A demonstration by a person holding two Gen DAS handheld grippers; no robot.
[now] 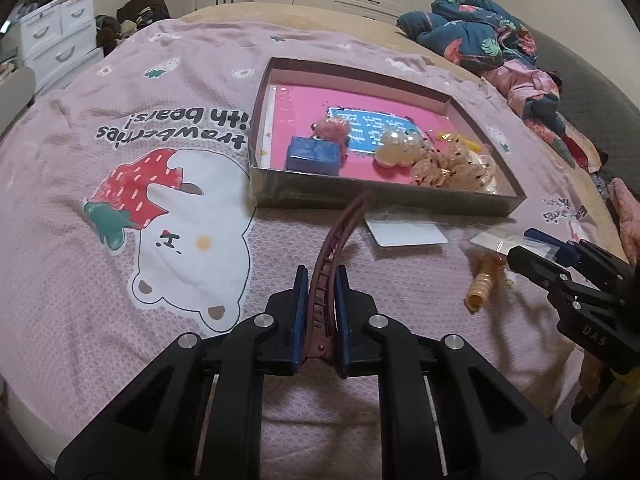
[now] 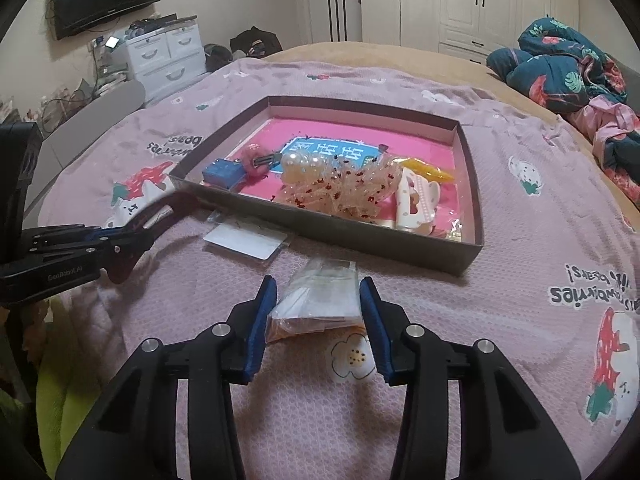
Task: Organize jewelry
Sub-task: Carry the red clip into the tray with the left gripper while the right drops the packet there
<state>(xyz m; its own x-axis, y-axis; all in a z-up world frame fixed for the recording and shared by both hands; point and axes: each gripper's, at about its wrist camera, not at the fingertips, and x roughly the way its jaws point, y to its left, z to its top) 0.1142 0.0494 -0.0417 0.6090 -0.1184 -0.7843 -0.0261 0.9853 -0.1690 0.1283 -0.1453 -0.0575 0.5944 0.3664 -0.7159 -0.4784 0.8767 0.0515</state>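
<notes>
The left tongs [image 1: 322,280] point forward and down over the bed, their blue pads clamped flat on the hinge end of a dark red hair clip [image 1: 334,256]. The clip's long curved body runs out ahead of the pads, and its tip reaches the near wall of the shallow cardboard box [image 1: 384,200]. In the right wrist view the same tongs [image 2: 120,242] come in level from the left edge with the clip lifted off the pink bedspread [image 1: 120,260].

The right tongs [image 2: 318,314] also slant downward, jaws half open on either side of a small clear plastic packet [image 2: 320,300] lying on the bedspread. The packet sits between the pads; whether the pads actually press it is hard to tell, though a slim gap seems to show on each side. In the left wrist view an orange spiral hair tie [image 1: 482,284] lies just beside those tongs [image 1: 532,256].

A little farther on, a white card in a clear sleeve [image 2: 246,242] rests flat between the tongs and the box. Inside the box, on a pink sheet, lie a blue case [image 2: 222,174], a pink fuzzy clip [image 2: 256,162], a cluster of clear beads [image 2: 304,166], a translucent speckled scrunchie [image 2: 352,192], and a white claw clip [image 2: 416,204]. Beyond the bed stand white wardrobes [image 2: 480,4].
</notes>
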